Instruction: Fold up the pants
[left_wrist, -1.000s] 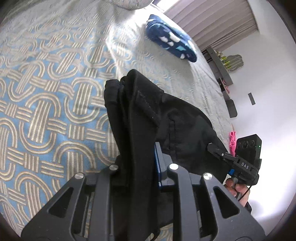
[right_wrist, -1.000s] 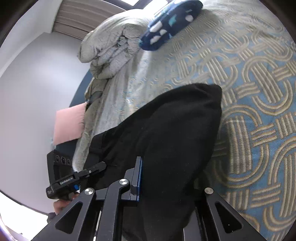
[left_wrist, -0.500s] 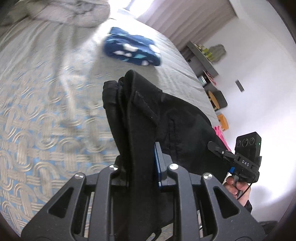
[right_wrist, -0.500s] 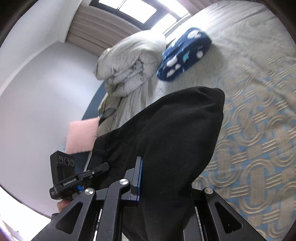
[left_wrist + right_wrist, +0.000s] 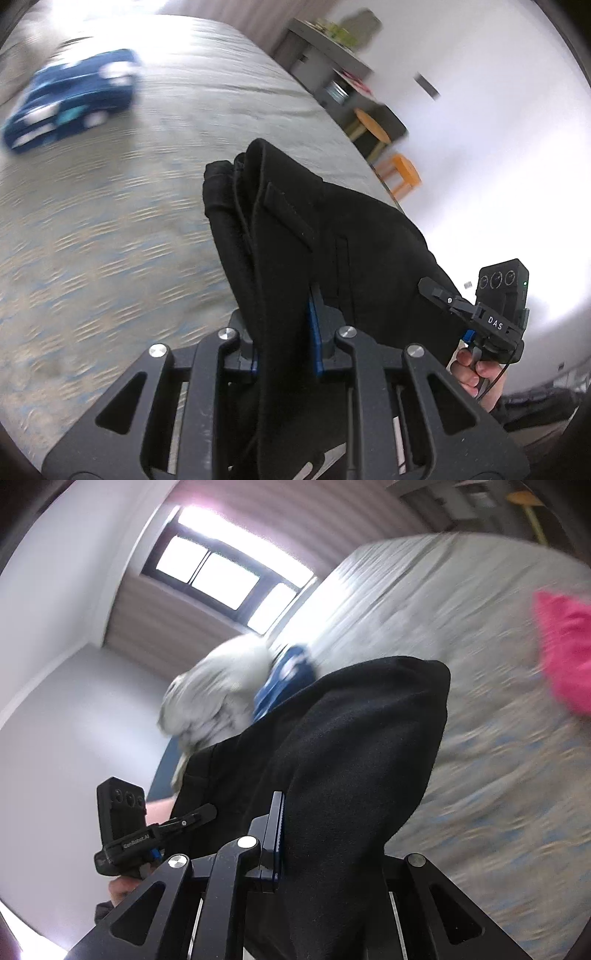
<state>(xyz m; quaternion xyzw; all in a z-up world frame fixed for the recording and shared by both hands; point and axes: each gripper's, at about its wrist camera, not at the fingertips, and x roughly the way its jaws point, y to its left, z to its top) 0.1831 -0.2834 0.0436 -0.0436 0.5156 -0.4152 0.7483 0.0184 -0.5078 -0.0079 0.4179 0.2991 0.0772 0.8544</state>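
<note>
The black pants [image 5: 325, 240] hang between my two grippers, lifted off the bed. My left gripper [image 5: 282, 332] is shut on a bunched edge with a belt loop, which stands up between its blue pads. My right gripper [image 5: 332, 834] is shut on the other corner of the pants [image 5: 354, 760], whose cloth drapes over and hides its right finger. Each wrist view shows the other gripper held by a hand: the right one [image 5: 491, 317] and the left one [image 5: 129, 830].
The patterned bedspread [image 5: 110, 221] lies below. A folded blue garment [image 5: 70, 99] and a grey duvet heap [image 5: 218, 694] lie at the far end, and a pink cloth [image 5: 565, 653] lies at the right. A shelf and orange stools [image 5: 402, 173] stand past the bed's edge.
Both grippers have risen and tilted upward with the pants, so the bed has dropped lower in view and the wall and window now show. Both grips are unchanged.
</note>
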